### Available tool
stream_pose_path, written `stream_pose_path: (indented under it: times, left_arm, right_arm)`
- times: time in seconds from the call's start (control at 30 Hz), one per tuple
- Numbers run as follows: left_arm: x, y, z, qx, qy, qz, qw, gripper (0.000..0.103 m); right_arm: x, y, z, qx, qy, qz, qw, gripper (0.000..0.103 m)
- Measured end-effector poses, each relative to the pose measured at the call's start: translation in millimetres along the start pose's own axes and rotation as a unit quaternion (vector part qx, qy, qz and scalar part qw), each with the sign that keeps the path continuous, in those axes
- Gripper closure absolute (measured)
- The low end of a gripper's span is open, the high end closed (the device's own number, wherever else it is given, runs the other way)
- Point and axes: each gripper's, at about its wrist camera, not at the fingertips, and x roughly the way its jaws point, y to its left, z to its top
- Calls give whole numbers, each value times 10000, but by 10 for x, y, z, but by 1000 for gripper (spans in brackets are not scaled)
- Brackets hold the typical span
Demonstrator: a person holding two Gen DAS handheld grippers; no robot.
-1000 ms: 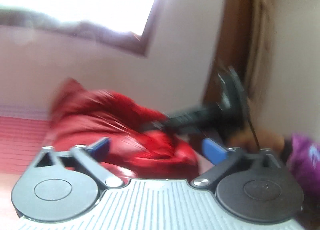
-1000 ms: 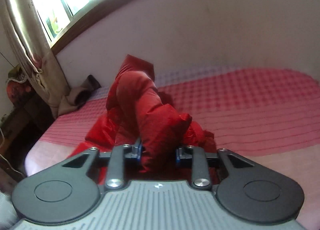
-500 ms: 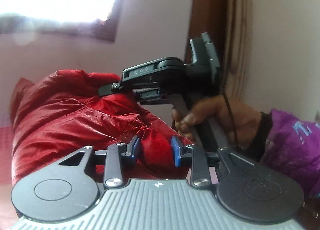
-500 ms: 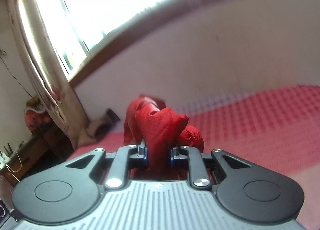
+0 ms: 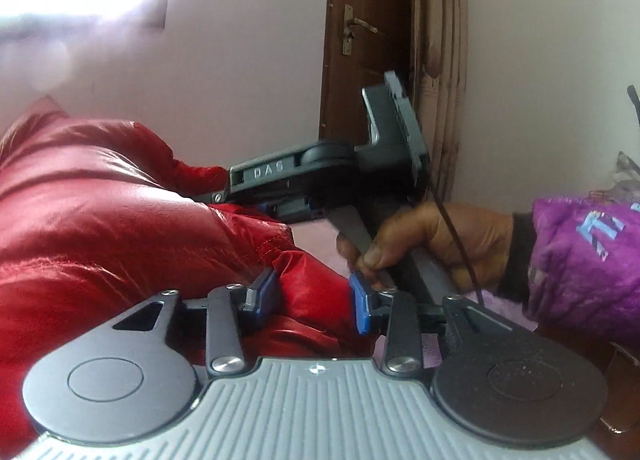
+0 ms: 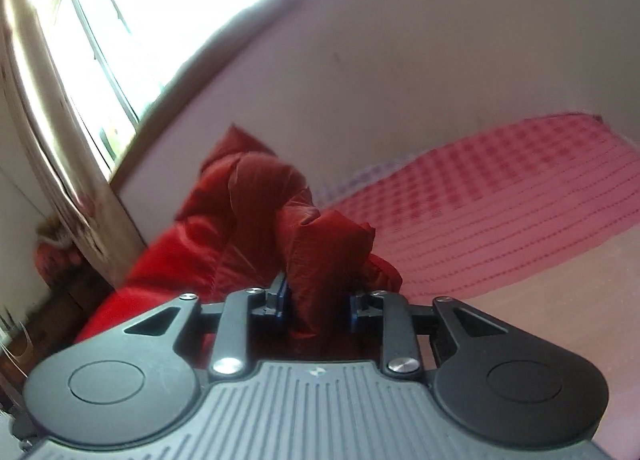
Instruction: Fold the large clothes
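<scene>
Both cams ride low behind their own claw, close on the red jacket [image 5: 120,220]. Left view faces the door [image 5: 360,40], catching the right hand [image 5: 424,244]. Right view faces the window [image 6: 160,20] and bed [image 6: 500,200]. Shared: jacket.

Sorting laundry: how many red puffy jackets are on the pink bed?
1. The shiny red puffy jacket lies bunched at the pink bed's window end; more could be hidden beneath it.

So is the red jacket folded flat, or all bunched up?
Bunched up. The red jacket sits in a puffy, creased heap on the pink bed cover, with a gathered wad sticking up, not laid out flat.
</scene>
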Motion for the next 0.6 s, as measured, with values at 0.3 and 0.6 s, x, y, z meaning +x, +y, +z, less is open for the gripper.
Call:
stream_pose_path:
  times: [0.3,0.6]
  left_arm:
    - [189,150,62,-312,214,14,9993,62]
    - [28,72,-67,-336,172,69,9993,59]
  right_arm:
    - [-380,258,272,-392,-381,-478,9974,64]
    - [53,1175,544,-2172,-65,-372,9754,66]
